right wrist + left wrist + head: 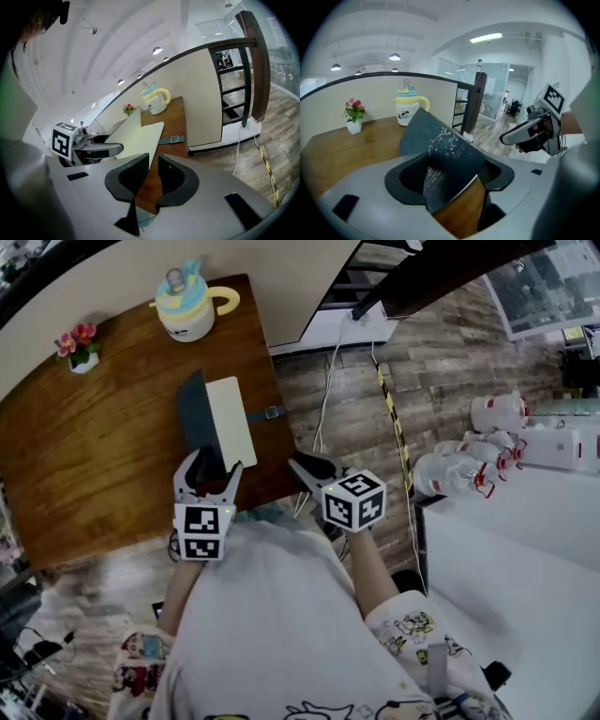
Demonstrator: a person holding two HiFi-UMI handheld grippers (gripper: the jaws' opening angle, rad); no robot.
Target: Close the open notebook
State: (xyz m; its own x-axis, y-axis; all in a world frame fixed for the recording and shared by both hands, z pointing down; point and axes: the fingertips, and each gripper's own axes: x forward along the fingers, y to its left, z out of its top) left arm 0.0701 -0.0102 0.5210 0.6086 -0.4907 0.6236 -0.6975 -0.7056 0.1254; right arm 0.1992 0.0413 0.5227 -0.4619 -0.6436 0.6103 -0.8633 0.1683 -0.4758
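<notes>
Notebook (232, 416): on the table (94, 456) near its right edge, straight ahead of your left hand-held gripper (214, 471); its spine runs away from you.
Cover (195, 413): dark and raised steeply left of the flat cream pages (it must tip rightward).
Left hand-held gripper: the nearer one, jaws wide, cover loose between them.
Right hand-held gripper (302, 465): empty, jaws a narrow slit apart.

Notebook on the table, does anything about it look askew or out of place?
The dark cover of the notebook stands almost on edge instead of lying flat, its near end between the open jaws of the left gripper. The cream pages lie flat on the table.
</notes>
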